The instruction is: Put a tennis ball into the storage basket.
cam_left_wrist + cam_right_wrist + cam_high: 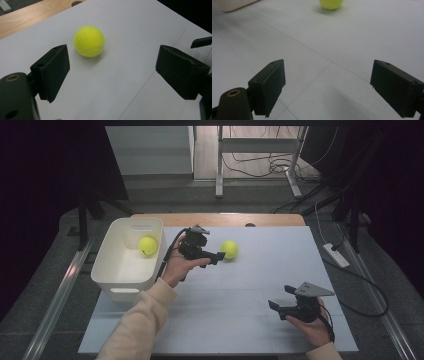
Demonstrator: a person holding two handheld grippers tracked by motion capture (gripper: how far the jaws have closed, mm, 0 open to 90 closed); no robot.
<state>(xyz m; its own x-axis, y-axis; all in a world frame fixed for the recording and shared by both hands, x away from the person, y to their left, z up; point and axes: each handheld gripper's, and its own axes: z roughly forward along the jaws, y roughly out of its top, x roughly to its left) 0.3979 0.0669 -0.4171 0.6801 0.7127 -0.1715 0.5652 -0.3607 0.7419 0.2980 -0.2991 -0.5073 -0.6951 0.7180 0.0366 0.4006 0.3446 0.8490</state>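
Centre frame, the left gripper (218, 257), jaws apart, reaches for a tennis ball (229, 249); next, straddle and close.

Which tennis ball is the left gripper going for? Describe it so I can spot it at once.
Start at the white rectangular plastic bin on the left of the pale grey table mat. Just right of it the left gripper points at a yellow-green felt tennis ball lying on the bare mat. Unlike the second yellow-green tennis ball, it lies outside the bin.
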